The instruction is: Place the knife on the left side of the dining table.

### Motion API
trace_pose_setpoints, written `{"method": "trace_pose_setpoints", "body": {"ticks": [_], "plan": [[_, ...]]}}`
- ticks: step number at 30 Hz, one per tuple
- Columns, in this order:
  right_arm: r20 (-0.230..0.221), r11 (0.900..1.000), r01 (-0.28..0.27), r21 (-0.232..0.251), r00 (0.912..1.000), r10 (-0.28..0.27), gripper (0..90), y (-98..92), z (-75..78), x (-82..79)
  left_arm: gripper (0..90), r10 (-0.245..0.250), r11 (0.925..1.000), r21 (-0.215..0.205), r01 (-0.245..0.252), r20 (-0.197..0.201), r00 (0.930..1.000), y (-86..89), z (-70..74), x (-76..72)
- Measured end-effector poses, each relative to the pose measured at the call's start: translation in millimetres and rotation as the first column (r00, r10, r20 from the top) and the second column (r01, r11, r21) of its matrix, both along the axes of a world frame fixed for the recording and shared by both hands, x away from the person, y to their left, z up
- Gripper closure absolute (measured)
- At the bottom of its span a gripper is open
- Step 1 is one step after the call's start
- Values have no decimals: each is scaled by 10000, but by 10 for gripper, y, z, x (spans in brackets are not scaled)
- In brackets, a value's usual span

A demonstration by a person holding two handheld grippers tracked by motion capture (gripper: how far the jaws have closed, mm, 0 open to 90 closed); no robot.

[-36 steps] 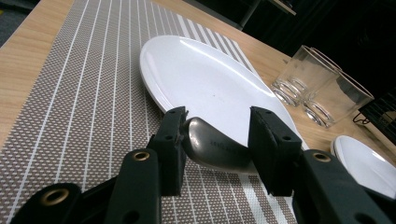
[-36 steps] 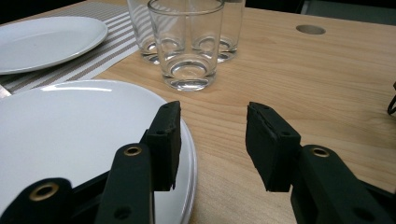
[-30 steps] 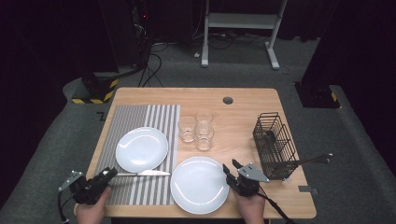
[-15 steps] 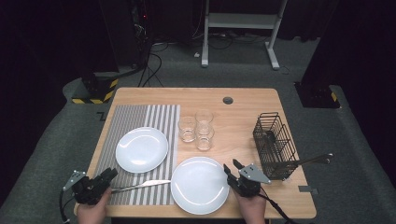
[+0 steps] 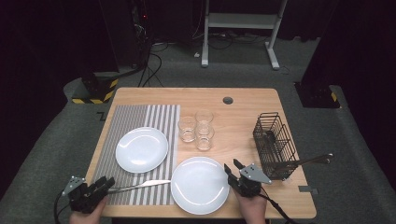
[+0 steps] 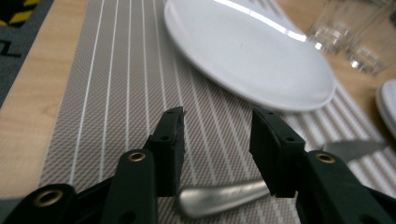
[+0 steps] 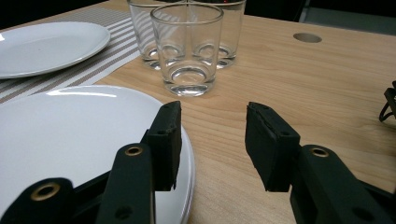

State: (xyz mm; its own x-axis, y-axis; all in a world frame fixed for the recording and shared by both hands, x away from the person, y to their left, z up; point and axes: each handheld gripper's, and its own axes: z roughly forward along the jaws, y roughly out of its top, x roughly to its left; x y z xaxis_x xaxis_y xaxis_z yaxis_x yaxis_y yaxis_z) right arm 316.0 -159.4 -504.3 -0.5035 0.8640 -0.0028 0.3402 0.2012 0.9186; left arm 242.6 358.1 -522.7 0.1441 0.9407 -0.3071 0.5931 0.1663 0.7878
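A silver knife (image 5: 142, 185) lies flat on the striped placemat (image 5: 126, 121), just below the far white plate (image 5: 141, 149). My left gripper (image 5: 107, 182) sits at the knife's handle end. In the left gripper view its jaws (image 6: 215, 135) have just been opening and stand open. The handle (image 6: 219, 198) lies low between them, and the pads are off it. My right gripper (image 5: 232, 165) rests open by the right rim of the near white plate (image 5: 200, 185). Nothing is between its jaws (image 7: 212, 135), and its left jaw hangs over the plate's rim (image 7: 184, 154).
Three clear glasses (image 5: 196, 128) stand at mid-table, close ahead in the right gripper view (image 7: 187, 46). A black wire basket (image 5: 274, 144) at the right holds cutlery, with a handle (image 5: 313, 160) poking out past the table edge. A cable hole (image 5: 228, 100) lies at the back.
The knife has shifted from the far plate's lower edge toward the table's front edge and now lies flat. The left gripper drew back slightly to the left. The right gripper stayed still.
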Motion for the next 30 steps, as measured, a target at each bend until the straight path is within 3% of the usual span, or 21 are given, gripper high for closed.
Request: {"method": "trace_pose_setpoints", "body": {"ticks": [8, 13, 17, 20, 30], "plan": [[6, 10000, -21, -8, 10000, 21, 565, -2, 0, 1, 490, -158, 9997, 202, 167, -395, 9991, 6, -45, -89], [39, 10000, -15, 5, 10000, 15, 566, -3, 4, -4, 461, -285, 9975, 624, 318, -532, 9982, -55, -76, -77], [34, 10000, -62, 25, 10000, 62, 566, 2, 5, -8, 457, -294, 9951, 930, 346, -574, 9979, -79, -68, -75], [5, 10000, -61, 38, 10000, 61, 566, 6, 4, -14, 461, -413, 9949, 896, 460, -537, 9977, -100, -48, -71], [22, 10000, -53, 40, 10000, 53, 566, 2, 3, -14, 531, -1592, 9805, 1118, 1617, -308, 9868, -480, 71, 10]]}}
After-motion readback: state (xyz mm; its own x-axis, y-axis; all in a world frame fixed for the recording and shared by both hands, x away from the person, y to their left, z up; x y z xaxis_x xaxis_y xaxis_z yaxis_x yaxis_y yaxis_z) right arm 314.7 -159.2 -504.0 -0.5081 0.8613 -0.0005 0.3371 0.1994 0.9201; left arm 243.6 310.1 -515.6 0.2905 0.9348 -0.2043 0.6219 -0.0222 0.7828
